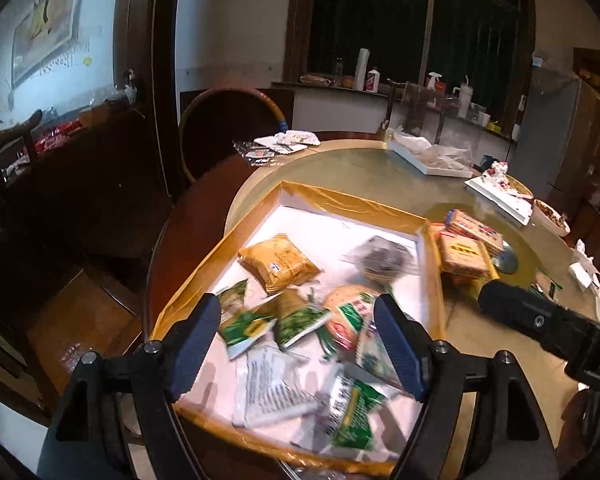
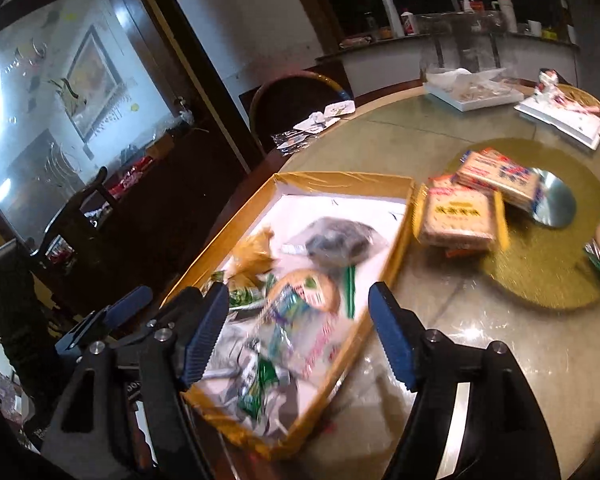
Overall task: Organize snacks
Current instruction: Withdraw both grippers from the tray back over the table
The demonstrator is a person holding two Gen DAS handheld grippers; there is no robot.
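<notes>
A shallow white tray with a yellow taped rim lies on the round table and holds several snack packets: a yellow packet, green packets, a round cracker pack and a grey packet. My left gripper is open and empty above the tray. My right gripper is open and empty over the tray's right side. Cracker packs lie on the table just right of the tray; they also show in the left wrist view.
The right gripper's body reaches in from the right. White trays with food sit at the table's far side. A gold mat and a round metal lid lie to the right. A chair stands behind the table.
</notes>
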